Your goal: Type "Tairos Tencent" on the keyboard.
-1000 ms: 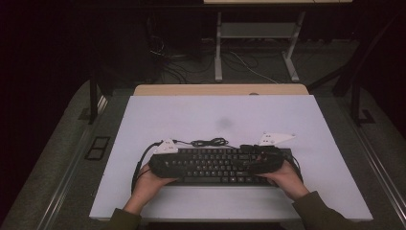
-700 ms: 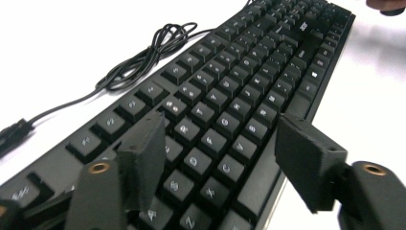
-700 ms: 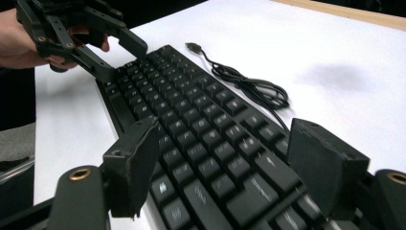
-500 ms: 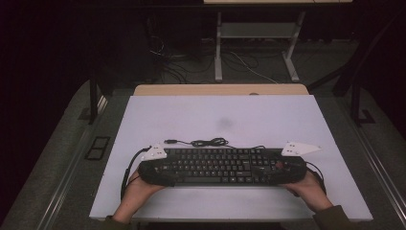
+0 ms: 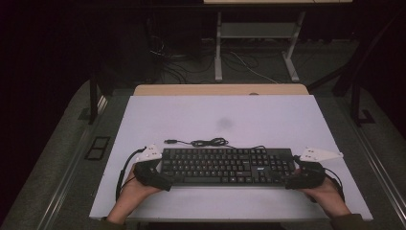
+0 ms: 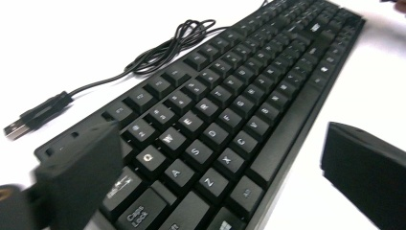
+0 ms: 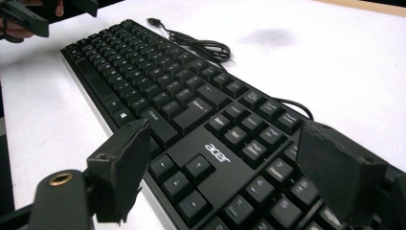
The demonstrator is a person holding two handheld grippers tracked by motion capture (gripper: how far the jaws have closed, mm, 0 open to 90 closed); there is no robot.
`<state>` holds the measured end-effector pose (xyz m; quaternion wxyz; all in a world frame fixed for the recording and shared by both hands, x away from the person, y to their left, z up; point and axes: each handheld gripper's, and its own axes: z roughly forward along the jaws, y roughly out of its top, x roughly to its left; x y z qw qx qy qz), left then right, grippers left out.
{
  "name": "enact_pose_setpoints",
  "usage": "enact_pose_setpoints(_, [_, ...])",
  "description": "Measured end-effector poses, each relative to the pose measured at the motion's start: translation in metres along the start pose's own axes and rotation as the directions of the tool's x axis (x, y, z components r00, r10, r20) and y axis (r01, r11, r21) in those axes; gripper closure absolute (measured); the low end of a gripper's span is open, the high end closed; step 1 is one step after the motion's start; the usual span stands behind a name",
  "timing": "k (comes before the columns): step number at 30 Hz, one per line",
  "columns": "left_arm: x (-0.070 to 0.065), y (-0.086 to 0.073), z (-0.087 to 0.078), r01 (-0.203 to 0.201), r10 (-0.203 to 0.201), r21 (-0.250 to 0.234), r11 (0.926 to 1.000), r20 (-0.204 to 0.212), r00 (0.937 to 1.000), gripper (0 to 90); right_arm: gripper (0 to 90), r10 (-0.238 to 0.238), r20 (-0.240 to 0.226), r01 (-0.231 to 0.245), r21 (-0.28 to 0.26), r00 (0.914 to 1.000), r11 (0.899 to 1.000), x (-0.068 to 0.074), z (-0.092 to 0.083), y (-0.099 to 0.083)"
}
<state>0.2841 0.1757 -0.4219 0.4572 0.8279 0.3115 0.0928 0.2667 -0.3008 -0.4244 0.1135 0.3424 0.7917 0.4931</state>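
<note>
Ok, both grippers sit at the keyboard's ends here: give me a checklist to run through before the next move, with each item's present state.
1. Keyboard flat on the white table: ok.
2. Left gripper released, jaws just opened, spread either side of the left end: ok.
3. Right gripper released, jaws just opened wider, straddling the right end: ok.
4. Cable coiled behind the keyboard, clear of both grippers: ok.
5. USB plug loose on the table: ok.
6. Jaw pads fully off the keyboard's edges: cannot tell.

Left gripper (image 5: 152, 173), right gripper (image 5: 302, 178): jaws just opening, now wide apart.
</note>
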Motion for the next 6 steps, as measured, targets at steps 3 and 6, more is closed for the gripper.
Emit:
enact_pose_setpoints(3, [0.0, 0.0008, -0.001, 0.007, -0.007, -0.003, 1.0, -0.007, 0.9999, 0.0, 19.0, -0.003, 0.011, 0.003, 0.002, 0.9999, 1.0, -0.0013, -0.0028, -0.0012])
enact_pose_setpoints(6, [0.0015, 0.0009, -0.0016, 0.016, -0.016, 0.002, 0.9999, -0.014, 0.9998, 0.0, 18.6, 0.002, 0.016, -0.002, 0.001, 0.9999, 1.0, -0.0027, -0.004, -0.0018])
